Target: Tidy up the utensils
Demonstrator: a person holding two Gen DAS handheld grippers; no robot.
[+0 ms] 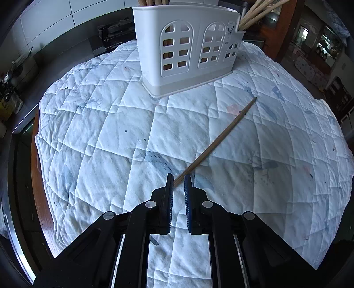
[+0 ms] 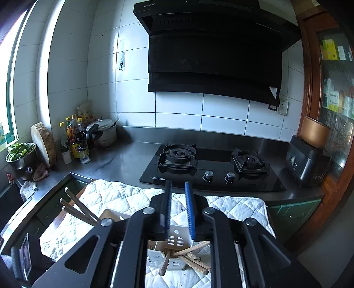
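Note:
A single wooden chopstick (image 1: 218, 138) lies slantwise on the quilted white cloth (image 1: 110, 144). Its near end runs in between the fingers of my left gripper (image 1: 178, 178), which stands narrowly open around it, without visibly pinching it. A white plastic utensil holder (image 1: 188, 51) with arched window cut-outs stands at the far side of the cloth, with chopsticks (image 1: 256, 15) sticking out of it. My right gripper (image 2: 178, 186) hovers above the same holder (image 2: 174, 241), narrowly open and empty. Wooden utensil handles (image 2: 190, 258) show in the holder below it.
A black two-burner gas hob (image 2: 212, 166) sits on the steel counter beyond the cloth, under a black hood (image 2: 214, 51). Bottles (image 2: 77, 141), a pot and a wooden block stand at the far left. A dark appliance (image 2: 307, 161) stands at the right.

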